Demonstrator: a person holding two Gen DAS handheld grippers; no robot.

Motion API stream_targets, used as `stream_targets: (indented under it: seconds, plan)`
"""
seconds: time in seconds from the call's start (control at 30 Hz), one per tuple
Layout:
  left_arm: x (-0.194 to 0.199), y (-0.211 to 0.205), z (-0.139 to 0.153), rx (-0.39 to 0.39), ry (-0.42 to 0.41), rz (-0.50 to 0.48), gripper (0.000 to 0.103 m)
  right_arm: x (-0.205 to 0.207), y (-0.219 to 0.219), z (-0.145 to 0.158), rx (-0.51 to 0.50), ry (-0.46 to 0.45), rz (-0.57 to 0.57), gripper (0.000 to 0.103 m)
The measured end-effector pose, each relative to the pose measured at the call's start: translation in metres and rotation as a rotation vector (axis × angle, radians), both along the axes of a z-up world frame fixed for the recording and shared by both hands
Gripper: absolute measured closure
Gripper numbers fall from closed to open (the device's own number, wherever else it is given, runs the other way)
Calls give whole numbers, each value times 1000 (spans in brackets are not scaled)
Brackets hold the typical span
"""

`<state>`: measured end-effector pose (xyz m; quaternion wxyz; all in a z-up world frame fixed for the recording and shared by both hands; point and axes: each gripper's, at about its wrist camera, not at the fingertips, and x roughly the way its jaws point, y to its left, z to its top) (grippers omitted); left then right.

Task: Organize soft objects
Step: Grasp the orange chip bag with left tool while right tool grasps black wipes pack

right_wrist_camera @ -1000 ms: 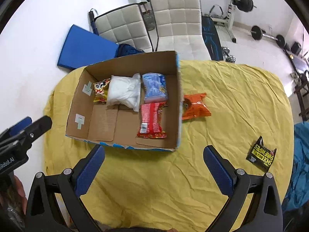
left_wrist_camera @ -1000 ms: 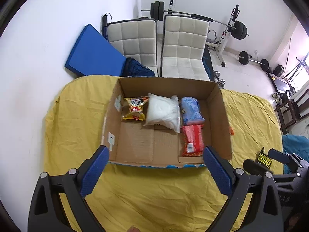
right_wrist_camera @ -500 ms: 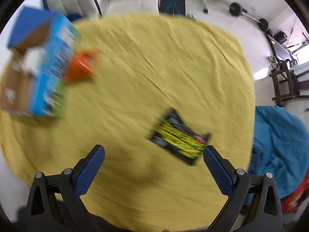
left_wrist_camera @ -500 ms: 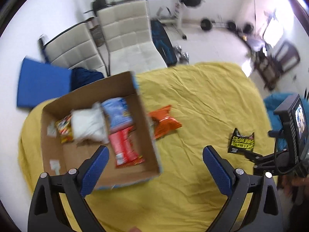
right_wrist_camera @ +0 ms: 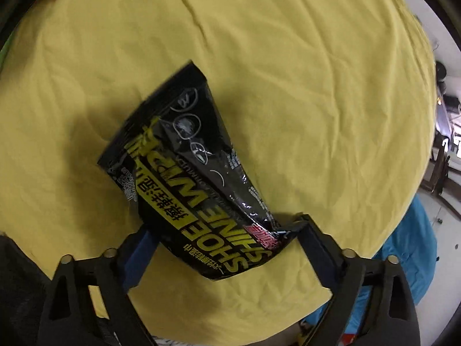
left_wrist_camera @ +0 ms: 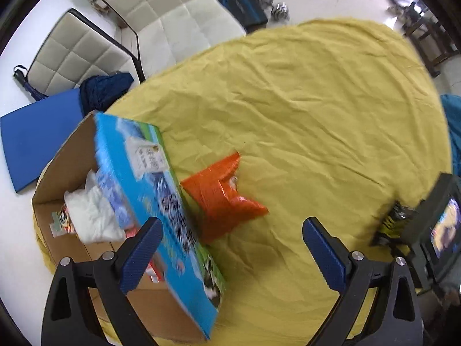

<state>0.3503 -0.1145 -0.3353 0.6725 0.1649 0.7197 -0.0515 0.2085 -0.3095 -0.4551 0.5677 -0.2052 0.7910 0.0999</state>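
Note:
A black and yellow shoe-wipes pack lies on the yellow cloth. My right gripper is open, its fingers either side of the pack's near end. In the left wrist view an orange snack bag lies on the cloth beside a cardboard box that holds a white bag and other packs. My left gripper is open and empty above the cloth, just near of the orange bag. The black pack also shows at the right of the left wrist view.
Two white padded chairs and a blue mat stand beyond the table. Blue fabric lies past the table's right edge. The right gripper's body with a lit screen shows at the right of the left wrist view.
Both grippers swung right and lowered. The right gripper dropped onto the black pack, which now sits between its fingers. The left gripper moved from the box towards the orange bag.

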Motion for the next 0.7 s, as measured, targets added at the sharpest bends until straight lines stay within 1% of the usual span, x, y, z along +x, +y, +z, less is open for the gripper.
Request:
stream_targets:
  seconds: [0.03,0.07,0.1,0.17,0.23,0.33,0.37,0.4,0.43,0.47,0.5,0.53,0.57,0.6,0.63,0.7]
  plan:
    - [8,1,-11,10,39,4,3,2,-1,-1,2,8,-17,15]
    - [14,2,-19,20,58,10,4,5,-2,0,4,18,-38,19]
    - [19,2,-25,36,61,12,4,8,-4,0,6,22,-54,21]
    - [27,0,-39,102,64,-10,3,17,-7,2,14,17,-96,23]
    - [32,-4,-52,152,70,-40,4,25,-12,3,34,5,-140,23]
    - [35,-8,-73,221,97,-80,5,32,-17,4,49,-9,-176,24]
    - [34,-8,-80,248,102,-93,12,34,-17,5,54,-12,-183,24]
    - [32,-11,-86,288,96,-120,14,35,-18,6,57,-15,-184,24]
    - [30,-13,-90,326,86,-147,19,33,-19,9,56,-17,-187,24]
    - [27,-16,-95,361,78,-174,35,33,-22,11,61,-20,-196,25]
    - [23,-18,-99,381,79,-203,51,36,-24,14,63,-25,-205,25]
    - [21,-20,-101,364,94,-203,63,38,-28,16,58,-35,-220,26]
    - [19,-18,-103,323,128,-168,63,41,-36,19,50,-43,-237,26]
    - [17,-17,-104,299,146,-134,63,42,-44,23,49,-57,-274,27]
    - [14,-17,-105,276,142,-113,63,37,-47,30,58,-68,-314,29]
    - [6,-20,-101,221,119,-76,63,39,-57,35,73,-88,-384,30]
